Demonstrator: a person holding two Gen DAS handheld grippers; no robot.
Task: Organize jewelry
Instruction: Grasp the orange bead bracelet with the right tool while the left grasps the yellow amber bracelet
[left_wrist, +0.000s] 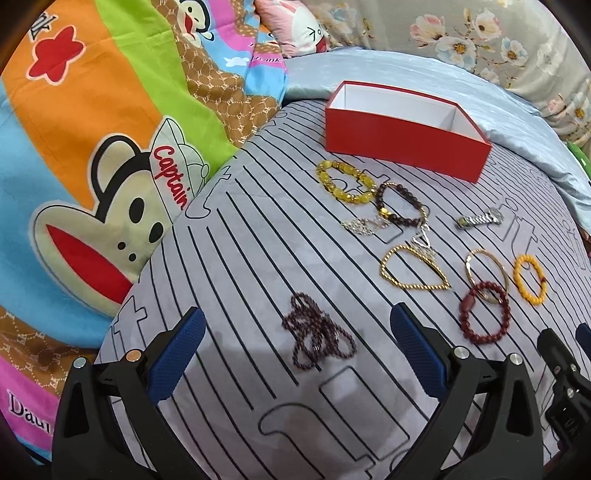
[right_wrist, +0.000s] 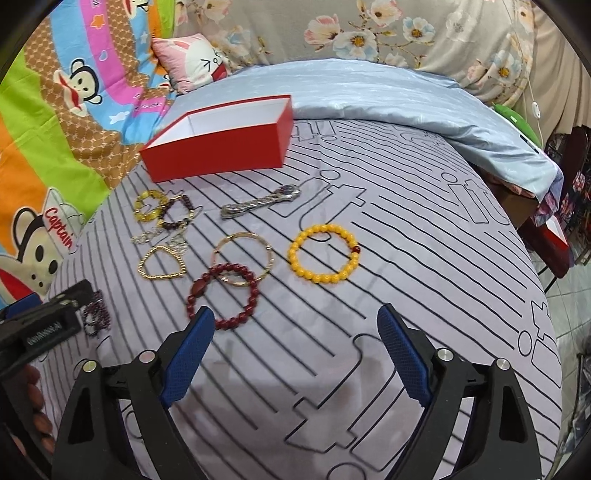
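An open red box (left_wrist: 402, 136) (right_wrist: 218, 147), white inside and empty, sits at the back of a grey striped cloth (left_wrist: 258, 258). Jewelry lies spread in front of it: a yellow bead bracelet (left_wrist: 345, 181), a dark bead bracelet (left_wrist: 400, 205), a gold chain loop (left_wrist: 413, 269), a silver watch (right_wrist: 260, 203), a gold bangle (right_wrist: 243, 262), a red bead bracelet (right_wrist: 225, 299), an orange bead bracelet (right_wrist: 324, 254) and a dark purple bead string (left_wrist: 317, 336). My left gripper (left_wrist: 295, 332) is open, just short of the purple string. My right gripper (right_wrist: 295, 325) is open and empty, beside the red bracelet.
A bright cartoon monkey blanket (left_wrist: 92, 166) lies left of the cloth. A light blue quilt (right_wrist: 388, 96) and a floral cover (right_wrist: 406, 33) lie behind. A pink pillow (right_wrist: 188, 62) sits at the back. The bed edge drops off at the right (right_wrist: 554, 295).
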